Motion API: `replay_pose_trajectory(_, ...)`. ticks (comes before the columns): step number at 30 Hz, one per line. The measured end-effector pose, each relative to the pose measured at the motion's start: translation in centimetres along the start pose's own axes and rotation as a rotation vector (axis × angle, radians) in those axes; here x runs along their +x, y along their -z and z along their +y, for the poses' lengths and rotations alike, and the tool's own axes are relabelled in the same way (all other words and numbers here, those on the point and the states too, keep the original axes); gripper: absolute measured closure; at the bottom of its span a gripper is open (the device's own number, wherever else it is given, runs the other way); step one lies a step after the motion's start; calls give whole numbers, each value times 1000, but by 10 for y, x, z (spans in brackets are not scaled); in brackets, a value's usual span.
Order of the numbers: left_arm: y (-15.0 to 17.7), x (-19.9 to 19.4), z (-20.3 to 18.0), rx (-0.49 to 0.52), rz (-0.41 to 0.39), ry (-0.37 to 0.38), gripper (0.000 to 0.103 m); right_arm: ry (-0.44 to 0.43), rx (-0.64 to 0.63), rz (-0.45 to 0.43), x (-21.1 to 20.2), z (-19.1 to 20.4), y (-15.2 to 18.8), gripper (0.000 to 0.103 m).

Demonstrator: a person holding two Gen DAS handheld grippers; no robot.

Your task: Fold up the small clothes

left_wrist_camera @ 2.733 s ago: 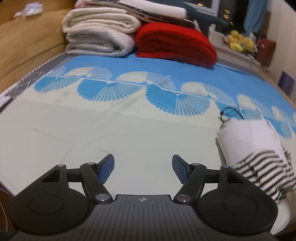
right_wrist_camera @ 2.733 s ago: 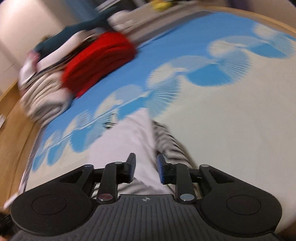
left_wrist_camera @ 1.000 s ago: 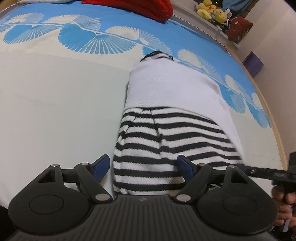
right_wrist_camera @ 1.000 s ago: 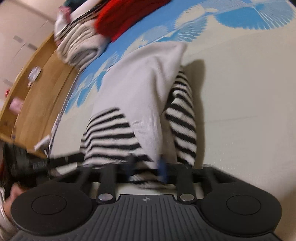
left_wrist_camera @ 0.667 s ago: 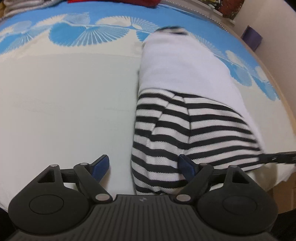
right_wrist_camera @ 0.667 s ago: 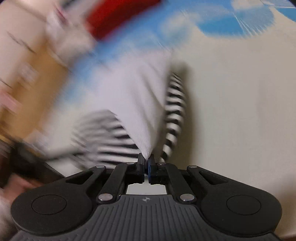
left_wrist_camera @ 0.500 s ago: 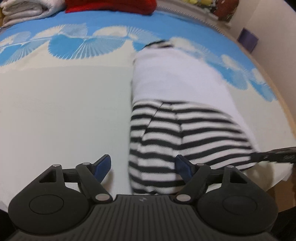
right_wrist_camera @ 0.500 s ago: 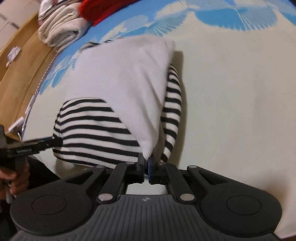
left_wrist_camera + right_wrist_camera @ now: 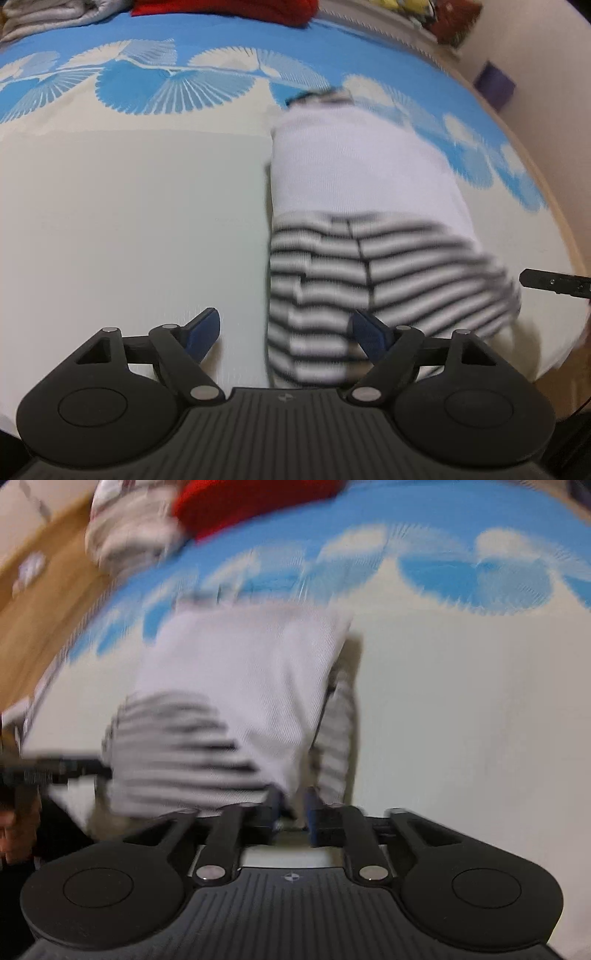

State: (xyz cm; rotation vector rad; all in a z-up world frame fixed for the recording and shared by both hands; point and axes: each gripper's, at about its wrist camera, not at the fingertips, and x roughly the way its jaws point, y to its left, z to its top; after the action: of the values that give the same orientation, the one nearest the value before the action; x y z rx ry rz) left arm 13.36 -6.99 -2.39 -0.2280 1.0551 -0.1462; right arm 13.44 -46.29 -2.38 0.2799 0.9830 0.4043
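Where sheet [image 9: 129, 221] lies bare, garment [image 9: 362, 177] edge

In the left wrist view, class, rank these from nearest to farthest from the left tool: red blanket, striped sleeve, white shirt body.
1. striped sleeve, just ahead of the left tool, right
2. white shirt body, beyond it
3. red blanket, far edge
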Motion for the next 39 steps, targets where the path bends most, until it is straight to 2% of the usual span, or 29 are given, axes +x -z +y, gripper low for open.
replay_pose_trajectory(1, -7, 0, 4, -26, -10, 7, 19, -26, 33, -35, 0, -1, -4, 53)
replay_pose_trajectory(5, -45, 6, 12, -112, -36, 39, 19, -151, 107, -57, 23, -1, -13, 53)
replay_pose_trajectory(7, -63, 13, 17, -160, -39, 69, 19, -145, 92, 29, 50, 7, -10, 55)
replay_pose_trajectory(9, -78, 22, 21, -201, -33, 98, 19, -29, -13, 232, 80, 16, 2, 55)
replay_pose_trajectory(10, -86, 28, 23, -218, -24, 115, 19, 6, -33, 273, 87, 15, 7, 55)
replay_pose_trajectory(13, -101, 53, 27, -244, 18, 152, 19, -27, 4, 243, 75, 10, -4, 58)
replay_pose_trajectory(16, -109, 81, 36, -292, 54, 205, 17, -42, 21, 99, 50, 6, -16, 55)
replay_pose_trajectory(17, -110, 91, 40, -322, 73, 248, 16, -56, 53, 58, 45, 2, -20, 52)
replay_pose_trajectory(19, -107, 110, 49, -386, 106, 328, 15, -52, 167, -8, 49, -14, -29, 29)
replay_pose_trajectory(20, -107, 117, 51, -405, 113, 348, 13, -31, 224, -17, 55, -21, -31, 25)
replay_pose_trajectory(23, -105, 131, 53, -429, 113, 386, 13, 7, 335, 32, 84, -36, -36, 24)
replay_pose_trajectory(24, -104, 131, 52, -427, 100, 389, 16, 22, 349, 49, 93, -37, -38, 25)
replay_pose_trajectory(25, -105, 130, 50, -418, 84, 388, 20, 29, 356, 63, 102, -36, -40, 27)
replay_pose_trajectory(26, -106, 128, 48, -409, 70, 381, 29, 27, 359, 72, 110, -31, -42, 28)
replay_pose_trajectory(27, -108, 123, 45, -397, 53, 371, 44, 24, 355, 71, 114, -26, -42, 36)
replay_pose_trajectory(28, -110, 114, 41, -377, 30, 365, 50, 21, 350, 67, 118, -20, -45, 49)
replay_pose_trajectory(30, -117, 96, 34, -324, -6, 376, 58, 16, 362, 49, 120, -9, -51, 65)
replay_pose_trajectory(31, -123, 85, 31, -287, -25, 378, 59, 10, 366, 39, 121, -3, -54, 70)
replay_pose_trajectory(32, -130, 76, 29, -256, -40, 376, 59, -5, 359, 28, 122, 5, -58, 82)
replay_pose_trajectory(34, -146, 59, 34, -219, -72, 365, 60, -20, 340, -6, 129, 11, -69, 97)
replay_pose_trajectory(37, -174, 45, 55, -211, -109, 335, 60, -40, 342, -68, 135, 22, -83, 99)
replay_pose_trajectory(39, -189, 42, 77, -240, -101, 297, 51, -48, 346, -101, 142, 26, -94, 100)
